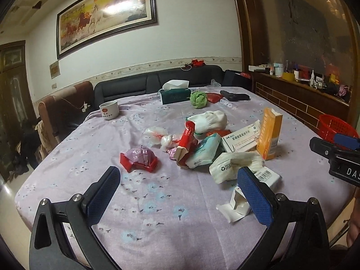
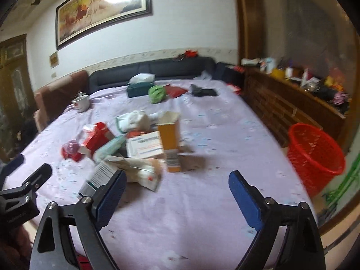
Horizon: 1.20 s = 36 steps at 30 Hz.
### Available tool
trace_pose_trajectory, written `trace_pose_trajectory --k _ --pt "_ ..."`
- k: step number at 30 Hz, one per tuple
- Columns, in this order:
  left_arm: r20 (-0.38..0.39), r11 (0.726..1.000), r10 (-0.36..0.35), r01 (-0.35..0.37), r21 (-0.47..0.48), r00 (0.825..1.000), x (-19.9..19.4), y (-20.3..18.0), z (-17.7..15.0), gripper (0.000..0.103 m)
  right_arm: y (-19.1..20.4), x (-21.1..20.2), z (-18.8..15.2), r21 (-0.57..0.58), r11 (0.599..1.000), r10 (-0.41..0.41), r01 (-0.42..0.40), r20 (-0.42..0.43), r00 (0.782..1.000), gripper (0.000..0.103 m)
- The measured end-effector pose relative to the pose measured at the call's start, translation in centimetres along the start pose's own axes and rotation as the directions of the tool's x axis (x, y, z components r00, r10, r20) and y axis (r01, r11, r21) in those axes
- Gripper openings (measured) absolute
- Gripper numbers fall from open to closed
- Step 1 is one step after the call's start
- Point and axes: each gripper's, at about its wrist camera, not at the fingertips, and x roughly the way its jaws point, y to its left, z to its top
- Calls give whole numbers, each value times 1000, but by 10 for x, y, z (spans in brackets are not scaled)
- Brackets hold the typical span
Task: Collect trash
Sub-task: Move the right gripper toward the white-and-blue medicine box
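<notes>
Both claws stand wide and empty above the lilac-clothed bench (image 1: 157, 202). The trash pile, including the upright orange cardboard carton (image 2: 171, 144) and the crumpled white paper wrapper (image 1: 234, 166), lies just ahead of the left claw (image 1: 180, 193) and ahead-left of the right claw (image 2: 177, 193). The red mesh plastic basket (image 2: 315, 155) sits to the right claw's right. Recommended: approach one light item squarely, close on its narrow faces, then carry it to the basket.
</notes>
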Motion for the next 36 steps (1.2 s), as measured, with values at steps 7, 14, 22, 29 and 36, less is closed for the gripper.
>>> trace_pose_trajectory --k 7,14,22,29,36 --pt "-14 1000 -2 2 -9 1000 5 2 -4 103 -6 7 0 11 999 -35 35 23 999 84" --pt "-20 999 -23 24 27 1000 2 -7 -8 103 -5 11 -6 3 999 -38 38 1 999 84" --pt "-42 999 -40 41 23 998 5 -8 -10 103 -6 15 -8 2 999 -48 48 -18 999 84" --pt "-47 998 -47 48 29 998 6 -9 -11 103 -8 16 -8 5 999 -49 49 -23 999 84" --pt "-52 998 -57 58 28 997 7 -10 -11 103 -8 18 -10 5 999 -49 49 -29 998 84"
